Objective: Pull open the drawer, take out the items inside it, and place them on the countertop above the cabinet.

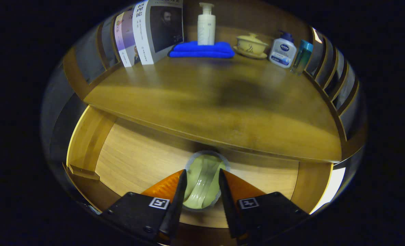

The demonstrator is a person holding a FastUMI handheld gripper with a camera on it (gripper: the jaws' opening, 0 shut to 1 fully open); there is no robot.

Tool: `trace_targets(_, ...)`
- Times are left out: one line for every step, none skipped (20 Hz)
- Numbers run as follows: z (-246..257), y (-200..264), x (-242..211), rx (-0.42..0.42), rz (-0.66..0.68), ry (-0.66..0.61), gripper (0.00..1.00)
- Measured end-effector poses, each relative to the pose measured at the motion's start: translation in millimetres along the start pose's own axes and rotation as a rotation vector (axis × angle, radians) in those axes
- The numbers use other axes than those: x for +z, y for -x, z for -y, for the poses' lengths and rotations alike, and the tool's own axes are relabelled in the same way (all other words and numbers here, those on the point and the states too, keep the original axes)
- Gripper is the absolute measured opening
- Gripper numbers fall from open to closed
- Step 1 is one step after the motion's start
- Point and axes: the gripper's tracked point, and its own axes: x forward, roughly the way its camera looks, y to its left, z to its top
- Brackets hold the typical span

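Observation:
The drawer (137, 160) stands pulled open below the wooden countertop (205, 99). A small round clear-rimmed container (204, 188) with pale green contents sits between my fingers. My gripper (202, 171) is shut on it, one finger pressing each side. The container's far rim overlaps the countertop's front edge, and its lower part is hidden behind my fingers. The light wooden drawer floor shows to the left and right of the fingers.
At the back of the countertop stand books (151, 30), a white pump bottle (206, 25) on a folded blue cloth (202, 50), a lidded tea bowl (251, 44), a white-and-blue pump bottle (282, 51) and a teal bottle (302, 56). Slatted rails border both sides.

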Motion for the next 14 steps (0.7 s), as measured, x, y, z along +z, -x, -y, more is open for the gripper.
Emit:
trace_targets(-3.1, 1.1, -1.0, 0.026, -0.019, -0.01, 0.45)
trace_targets(-8.8, 0.3, -2.8, 0.059, -0.021, -0.049, 0.33)
trace_targets(-12.5, 0.8, -1.0, 0.092, -0.023, -0.077, 0.21)
trace_targets(-12.8, 2.6, -4.0, 0.113, -0.022, -0.08, 0.18)
trace_targets(-12.7, 12.3, -0.3, 0.135, -0.003, -0.086, 0.16)
trace_targets(-18.1, 9.1, -1.4, 0.159, 0.011, -0.087, 0.13)
trace_targets(-18.5, 19.3, -0.2, 0.18, 0.037, -0.087, 0.13)
trace_targets(-19.2, 30.9, 1.3, 0.19, 0.06, -0.084, 0.13)
trace_targets(-19.5, 44.5, 2.2, 0.196, 0.093, -0.072, 0.13)
trace_targets(-17.1, 54.9, 3.2, 0.189, 0.118, -0.058, 0.13)
trace_targets(-15.9, 69.6, 2.4, 0.189, 0.149, -0.038, 0.13)
trace_targets(-15.8, 79.7, 1.9, 0.188, 0.171, -0.029, 0.13)
trace_targets(-17.0, 91.4, 1.5, 0.194, 0.197, -0.023, 0.13)
trace_targets(-18.5, 103.6, 4.7, 0.207, 0.219, -0.024, 0.13)
